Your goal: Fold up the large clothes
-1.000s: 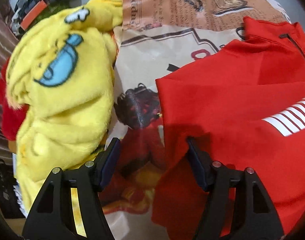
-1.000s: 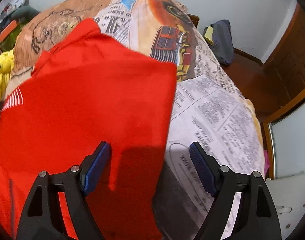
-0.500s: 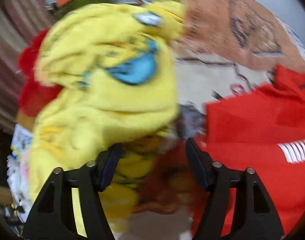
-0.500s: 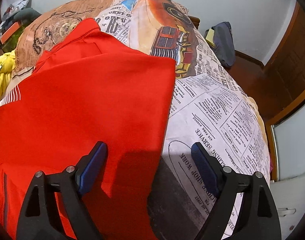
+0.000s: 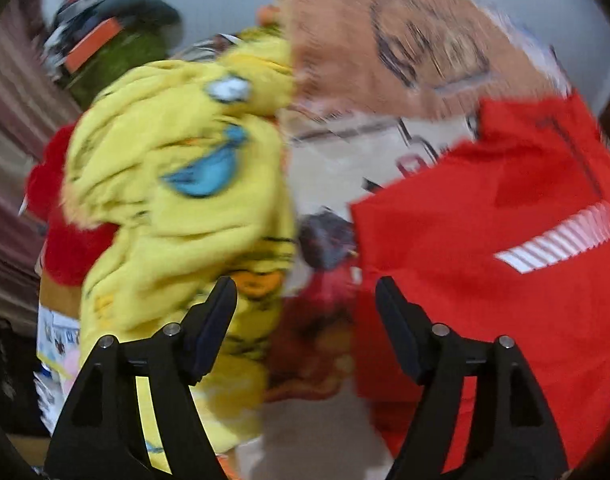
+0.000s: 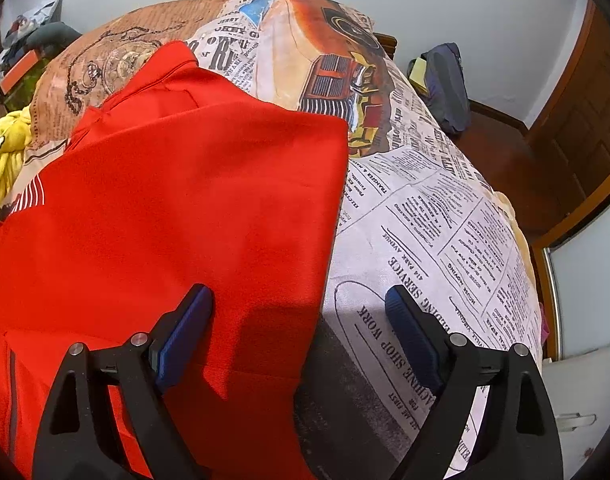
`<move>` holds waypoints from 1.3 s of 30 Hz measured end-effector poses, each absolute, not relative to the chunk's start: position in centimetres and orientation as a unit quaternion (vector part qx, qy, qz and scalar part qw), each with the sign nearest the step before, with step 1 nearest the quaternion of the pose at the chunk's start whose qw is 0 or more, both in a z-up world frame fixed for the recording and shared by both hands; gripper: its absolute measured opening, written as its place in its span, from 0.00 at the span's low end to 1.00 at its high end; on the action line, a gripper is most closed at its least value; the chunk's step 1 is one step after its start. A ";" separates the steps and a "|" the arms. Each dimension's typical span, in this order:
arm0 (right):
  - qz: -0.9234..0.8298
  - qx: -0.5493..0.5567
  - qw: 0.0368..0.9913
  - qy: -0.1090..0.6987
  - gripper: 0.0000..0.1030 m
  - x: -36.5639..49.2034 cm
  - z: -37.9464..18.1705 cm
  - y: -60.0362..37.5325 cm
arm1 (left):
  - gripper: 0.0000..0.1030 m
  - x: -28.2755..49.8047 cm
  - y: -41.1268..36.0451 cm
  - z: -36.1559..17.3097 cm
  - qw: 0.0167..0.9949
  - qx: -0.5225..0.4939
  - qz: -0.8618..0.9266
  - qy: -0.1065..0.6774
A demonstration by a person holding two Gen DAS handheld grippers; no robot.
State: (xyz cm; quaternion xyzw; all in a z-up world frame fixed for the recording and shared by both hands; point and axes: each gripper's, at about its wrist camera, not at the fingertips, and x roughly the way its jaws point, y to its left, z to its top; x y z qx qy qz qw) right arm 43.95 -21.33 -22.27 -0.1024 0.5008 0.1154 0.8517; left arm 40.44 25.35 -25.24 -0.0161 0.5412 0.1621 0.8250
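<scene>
Red shirt edge runs fwd between right gripper pads, jaws just widening, ungripped; left gripper likewise, empty.

The gripper, jaws widening, straddles the red shirt's edge.

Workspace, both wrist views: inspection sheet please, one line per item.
Surface: bed sheet with newspaper and car print.
Job's things: red shirt spread flat, side edge folded in.
Clutter: yellow fleece garment heaped beside the shirt.
Grippers: left gripper open, jaws just opening, nothing between; right gripper open over the shirt's edge, jaws just opening.
Cables: nothing seen.
Surroundings: dark bag on floor by wall; wooden door.
</scene>
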 end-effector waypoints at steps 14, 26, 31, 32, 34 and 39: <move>0.120 -0.098 0.855 0.495 0.85 43.9 -22.4 -21.6 | 0.55 44.0 29.7 -31.7 0.769 -0.081 0.241 0.586; 0.146 -0.120 0.866 0.463 0.85 44.4 -17.3 -19.9 | 0.73 43.0 23.2 -20.1 0.861 -0.076 0.111 0.491; 0.185 -0.108 0.875 0.434 0.85 46.4 -13.5 -17.8 | 0.78 45.7 19.5 -16.8 0.882 -0.065 0.063 0.462; 0.195 -0.103 0.875 0.431 0.85 47.0 -13.1 -17.3 | 0.79 46.6 18.8 -16.5 0.883 -0.064 0.054 0.461; 0.205 -0.095 0.873 0.432 0.85 48.4 -13.0 -16.3 | 0.80 48.6 17.6 -16.6 0.885 -0.062 0.039 0.460; 0.221 -0.098 0.856 0.457 0.85 52.3 -15.1 -12.8 | 0.80 52.8 15.8 -18.9 0.876 -0.057 0.019 0.479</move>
